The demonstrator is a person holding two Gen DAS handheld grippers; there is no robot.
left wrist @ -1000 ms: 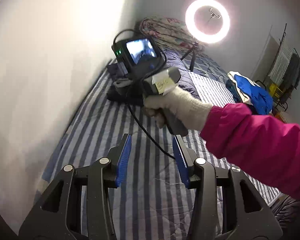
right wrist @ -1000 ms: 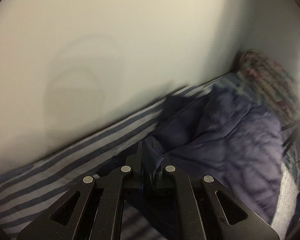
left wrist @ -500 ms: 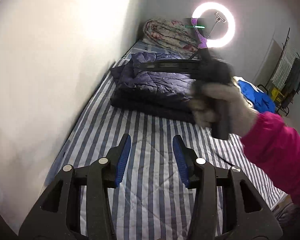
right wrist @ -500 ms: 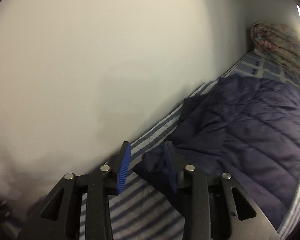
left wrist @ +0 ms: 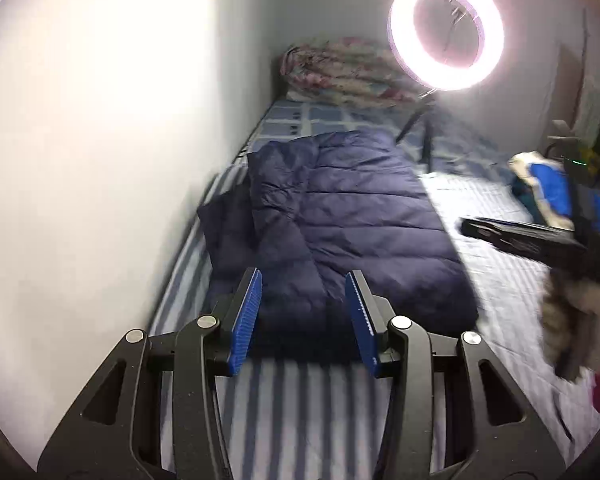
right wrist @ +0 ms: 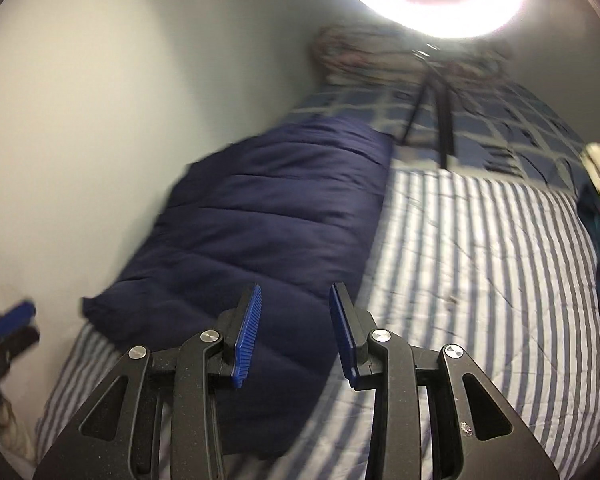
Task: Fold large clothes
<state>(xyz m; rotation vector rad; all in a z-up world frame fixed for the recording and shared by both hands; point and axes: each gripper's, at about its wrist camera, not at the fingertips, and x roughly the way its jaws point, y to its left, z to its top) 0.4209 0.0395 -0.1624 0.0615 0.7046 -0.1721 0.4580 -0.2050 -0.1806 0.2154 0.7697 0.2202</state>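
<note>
We see the navy quilted coat [left wrist: 340,224] lying folded on the striped bed [left wrist: 300,408], along the white wall [left wrist: 100,140] at the left of both views; in the right wrist view it [right wrist: 268,216] fills the centre left of the frame. Our left tool [left wrist: 303,320] hangs above the coat's near edge at the lower centre, its blue pads apart with nothing between them. Our right tool [right wrist: 294,334] is likewise open and empty over the coat's near end. At the right edge of the left wrist view a gloved hand [left wrist: 580,320] holds the other tool, blurred. A lit ring light [left wrist: 446,28] stands at the upper right, with a floral bundle [left wrist: 340,72] beneath it and a blue garment [left wrist: 556,192] at the right.
</note>
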